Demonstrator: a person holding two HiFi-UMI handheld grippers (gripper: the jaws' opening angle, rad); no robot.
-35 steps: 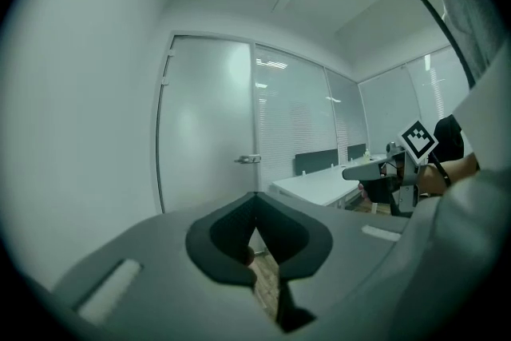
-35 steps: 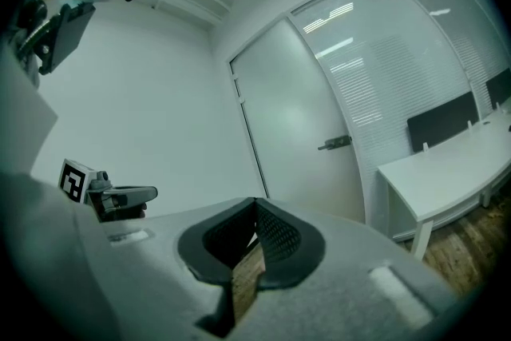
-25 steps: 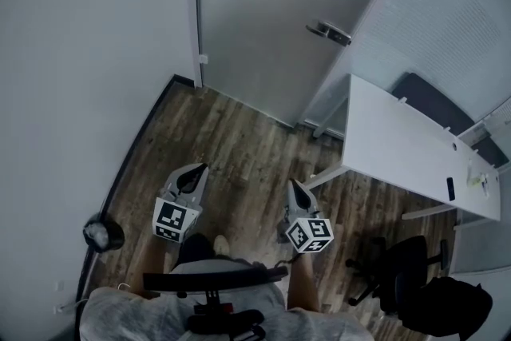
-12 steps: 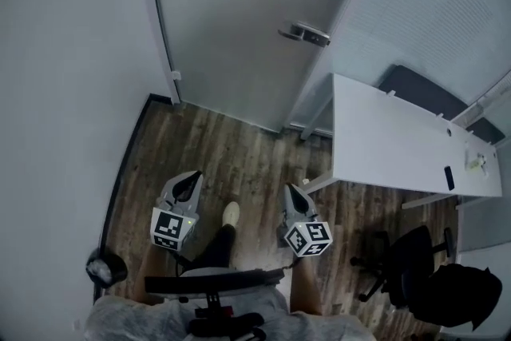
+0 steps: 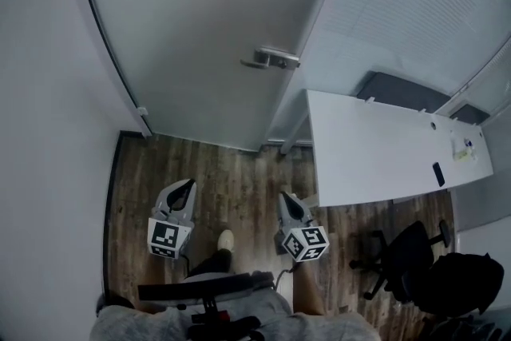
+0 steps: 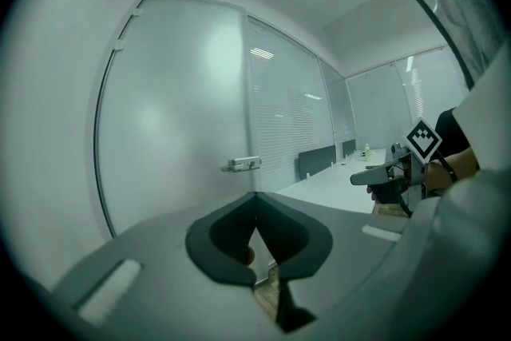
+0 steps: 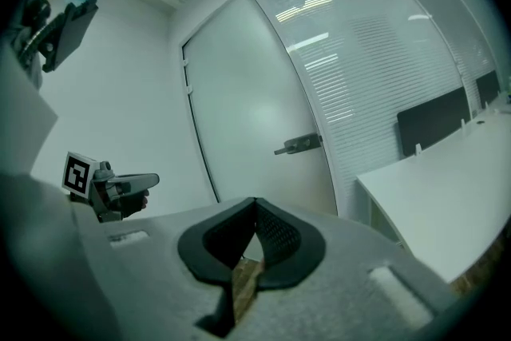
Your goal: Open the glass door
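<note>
Facing the glass door (image 5: 200,36) and its lever handle (image 5: 271,57), left tool (image 5: 187,185) and right tool (image 5: 285,196) hover apart from it, both closed, empty.

An office: a long white desk (image 5: 375,148) at 3 o'clock backed by a dark divider screen (image 5: 403,89), a black swivel chair (image 5: 403,255) at 4 o'clock, a glass partition with blinds (image 5: 415,4) at 1 o'clock beside the frosted glass door (image 5: 200,36), and wood-look flooring (image 5: 231,172) underfoot.
</note>
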